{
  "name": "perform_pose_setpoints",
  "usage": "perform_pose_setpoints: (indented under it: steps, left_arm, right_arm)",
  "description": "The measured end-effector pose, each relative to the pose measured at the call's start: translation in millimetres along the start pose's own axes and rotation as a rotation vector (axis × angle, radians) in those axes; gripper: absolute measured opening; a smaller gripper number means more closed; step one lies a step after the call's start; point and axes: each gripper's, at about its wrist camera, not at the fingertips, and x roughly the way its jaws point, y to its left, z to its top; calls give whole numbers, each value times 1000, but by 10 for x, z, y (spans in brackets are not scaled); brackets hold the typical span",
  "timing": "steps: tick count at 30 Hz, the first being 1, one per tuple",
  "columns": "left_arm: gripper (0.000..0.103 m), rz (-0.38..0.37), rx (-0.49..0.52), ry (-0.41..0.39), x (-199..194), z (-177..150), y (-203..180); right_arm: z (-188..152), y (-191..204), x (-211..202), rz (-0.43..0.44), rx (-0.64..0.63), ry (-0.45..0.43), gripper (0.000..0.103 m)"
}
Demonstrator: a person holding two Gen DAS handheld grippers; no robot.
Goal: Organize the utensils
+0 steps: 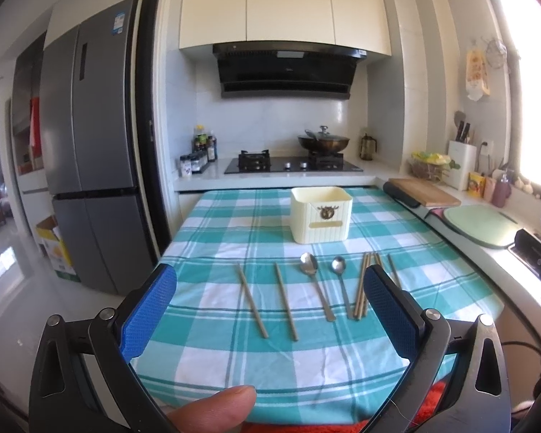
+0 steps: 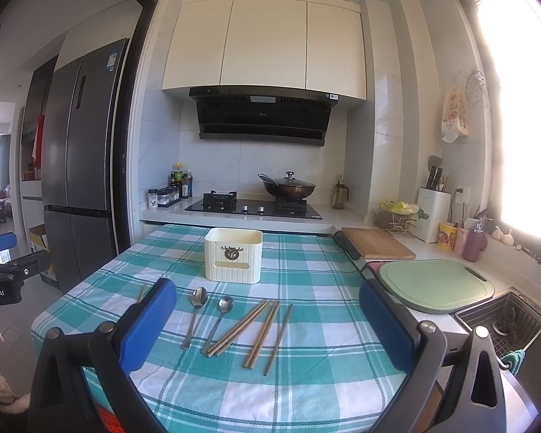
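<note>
A cream utensil holder stands on the teal checked tablecloth. In front of it lie two metal spoons side by side, two separate chopsticks to their left, and several chopsticks to their right. My left gripper is open and empty, held above the near edge of the table. My right gripper is open and empty, also above the near edge.
A stove with a lidded wok is behind the table. A wooden board, a green cutting board and a sink are on the right counter. A fridge stands left.
</note>
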Motion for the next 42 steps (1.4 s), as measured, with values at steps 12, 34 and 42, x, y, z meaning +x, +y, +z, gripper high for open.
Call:
perform_pose_setpoints:
  steps: [12,34,42]
  left_arm:
    - [103,0,-8,-2,-7,27,31]
    - [103,-5,3,4,29,35,8]
    - [103,-6,5,4,45,39,-6]
  right_arm:
    - [-5,-12,1,3,4,-5,103]
    - [9,-25,5,-2,14,5,103]
    - [10,-43,21,-3,16,6,103]
